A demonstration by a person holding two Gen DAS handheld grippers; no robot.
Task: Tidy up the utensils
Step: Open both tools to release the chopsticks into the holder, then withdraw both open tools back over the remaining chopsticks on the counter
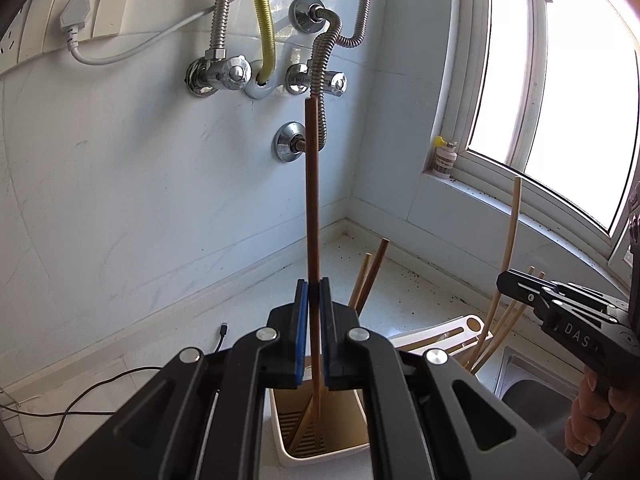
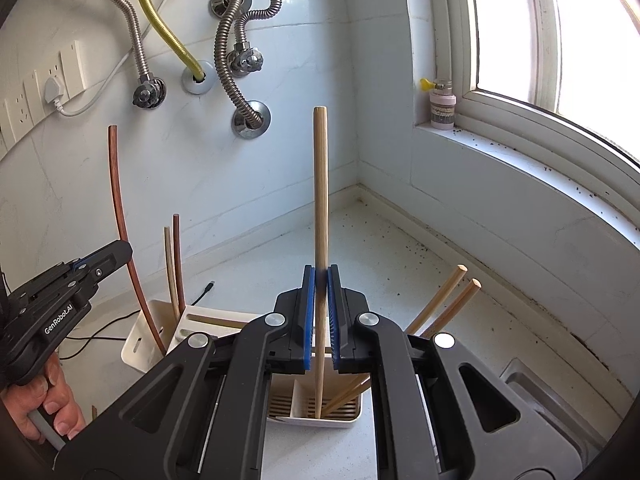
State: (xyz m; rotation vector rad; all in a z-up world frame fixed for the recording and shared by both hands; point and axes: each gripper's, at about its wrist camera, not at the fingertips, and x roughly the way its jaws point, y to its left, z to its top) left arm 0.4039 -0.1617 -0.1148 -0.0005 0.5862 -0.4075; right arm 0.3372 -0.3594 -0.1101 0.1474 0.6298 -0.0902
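Can't see much of the white utensil holder (image 1: 320,454) in the left wrist view, the black gripper body covers most of it, so where the dark chopstick (image 1: 312,184) lands is hidden. Same in the right view: the holder (image 2: 316,420) only peeks out between the arms. The pale chopstick (image 2: 320,184) goes blurry right at the jaws. The sink (image 2: 560,396) is cut off. The sill bottle (image 2: 442,106) label is too small to read.

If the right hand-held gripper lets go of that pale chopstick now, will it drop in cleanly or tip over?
The pale chopstick looks stiff, round and smooth, so it would probably slide straight down. Its tip already sits inside the white holder, so it likely ends up leaning on the rim like the two pale chopsticks already there.
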